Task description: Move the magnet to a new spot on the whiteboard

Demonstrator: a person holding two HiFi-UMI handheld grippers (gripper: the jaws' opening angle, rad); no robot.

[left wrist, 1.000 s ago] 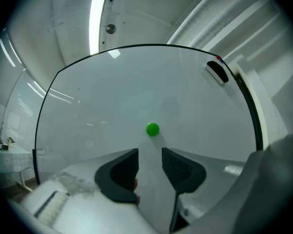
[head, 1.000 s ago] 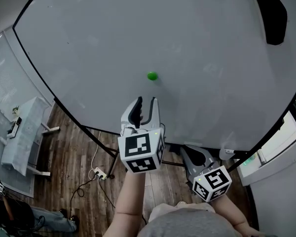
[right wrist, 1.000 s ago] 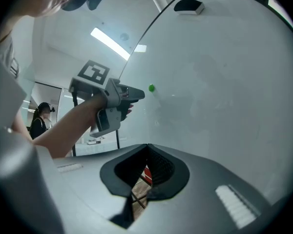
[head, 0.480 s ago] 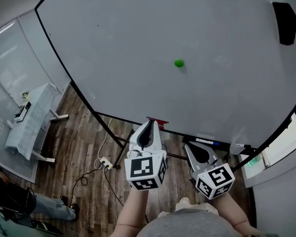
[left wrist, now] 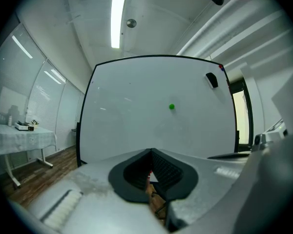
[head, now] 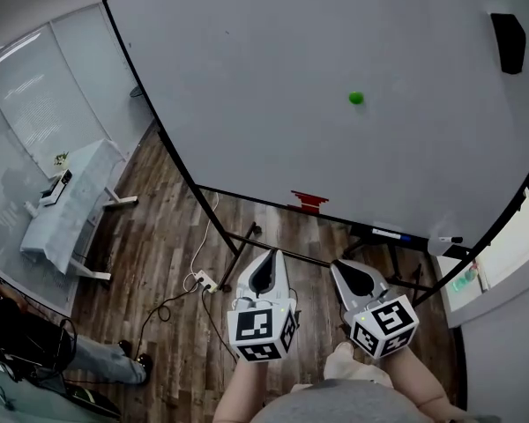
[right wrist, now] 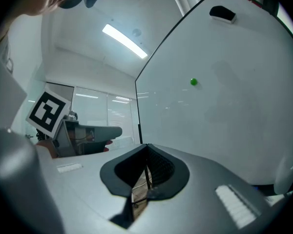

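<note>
- On the whiteboard (head: 273,77), well apart from both grippers, the green magnet (head: 356,98) is sticking.
- Left gripper (head: 265,258) is gripping nothing; its jaws have just been closing and are pressing together.
- Right gripper (head: 342,268) is hanging clenched and empty.

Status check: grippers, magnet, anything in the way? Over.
Left gripper jaws just closed, nothing between them. Right gripper shut, empty. Both held short of the whiteboard. Green magnet on the board, untouched. Path clear.
</note>
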